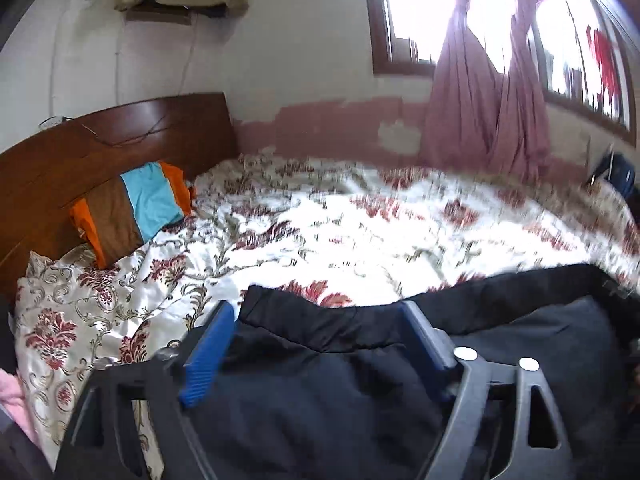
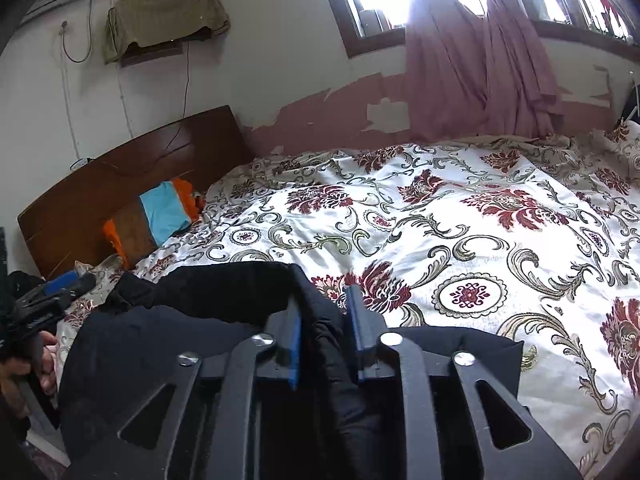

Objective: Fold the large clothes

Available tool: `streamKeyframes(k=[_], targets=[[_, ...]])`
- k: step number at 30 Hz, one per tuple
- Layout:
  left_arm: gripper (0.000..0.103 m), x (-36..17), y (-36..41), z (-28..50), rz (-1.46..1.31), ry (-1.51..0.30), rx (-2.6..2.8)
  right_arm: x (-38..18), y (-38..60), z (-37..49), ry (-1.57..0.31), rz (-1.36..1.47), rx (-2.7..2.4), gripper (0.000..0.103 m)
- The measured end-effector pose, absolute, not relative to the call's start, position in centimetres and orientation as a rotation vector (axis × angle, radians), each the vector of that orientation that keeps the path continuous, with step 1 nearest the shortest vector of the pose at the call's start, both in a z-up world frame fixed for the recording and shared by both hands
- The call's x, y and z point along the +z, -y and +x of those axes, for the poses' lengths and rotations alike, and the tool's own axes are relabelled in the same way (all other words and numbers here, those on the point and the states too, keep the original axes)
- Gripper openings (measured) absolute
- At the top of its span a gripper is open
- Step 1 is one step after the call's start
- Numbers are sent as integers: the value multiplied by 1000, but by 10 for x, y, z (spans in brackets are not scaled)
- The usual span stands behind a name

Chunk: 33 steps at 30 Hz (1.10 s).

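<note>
Fold barely begun: black jacket (image 2: 192, 344) is pinched by right gripper (image 2: 322, 320) on bed (image 2: 480, 240); left gripper (image 1: 320, 320) is spread wide, ungrasping.

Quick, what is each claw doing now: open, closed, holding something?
Left claw: open, over the black jacket, not gripping.
Right claw: closed on a jacket fold.

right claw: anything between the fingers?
Yes. In the right wrist view, a bunched fold of the black jacket runs between the right claw fingers, which are closed on it.
</note>
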<state>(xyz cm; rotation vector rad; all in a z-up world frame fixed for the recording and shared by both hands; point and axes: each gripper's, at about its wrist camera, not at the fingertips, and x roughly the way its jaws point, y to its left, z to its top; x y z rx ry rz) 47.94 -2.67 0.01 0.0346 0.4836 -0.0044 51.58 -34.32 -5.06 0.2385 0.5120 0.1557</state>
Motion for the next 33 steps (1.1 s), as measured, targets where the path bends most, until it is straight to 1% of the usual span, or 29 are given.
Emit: streamKeyframes(k=[1,2,3,7,8,10,11,14,16,20,22,24,28,30,33], targets=[[84,2,28,475,22,-484,-19,-48,346,512,-497,240,149,50],[85,3,29,473,17,-488,-28,-45,348,509,-483,241,142,71],[85,4,33,468,18,-497,-41,-40,351,503,-459,243,132,78],[85,6,44,451,58,-504,-81,-24,360,494,-462,228,112,78],[85,6,47,446,69,-501,-88,-20,361,491,-468,221,112,80],[86,6,51,437,87,-506,-114,-14,359,485,-488,198,119,88],[86,5,52,434,87,-511,-128,-11,357,483,-501,179,128,93],[86,1,52,417,63,-525,-187,-5,339,465,-560,64,186,96],[87,-5,50,408,47,-532,-223,-7,323,443,-562,-5,227,99],[88,-24,51,391,80,-565,-256,-35,301,415,-603,-50,267,100],[88,-37,53,385,121,-586,-262,-56,289,414,-646,-87,268,100],[88,-46,52,385,142,-597,-261,-66,282,416,-648,-120,262,100],[88,-62,46,387,98,-609,-305,-59,279,419,-598,-136,262,100],[93,-67,43,389,82,-600,-309,-57,278,421,-583,-152,239,100],[96,-68,43,399,82,-592,-299,-54,276,436,-591,-175,209,100]])
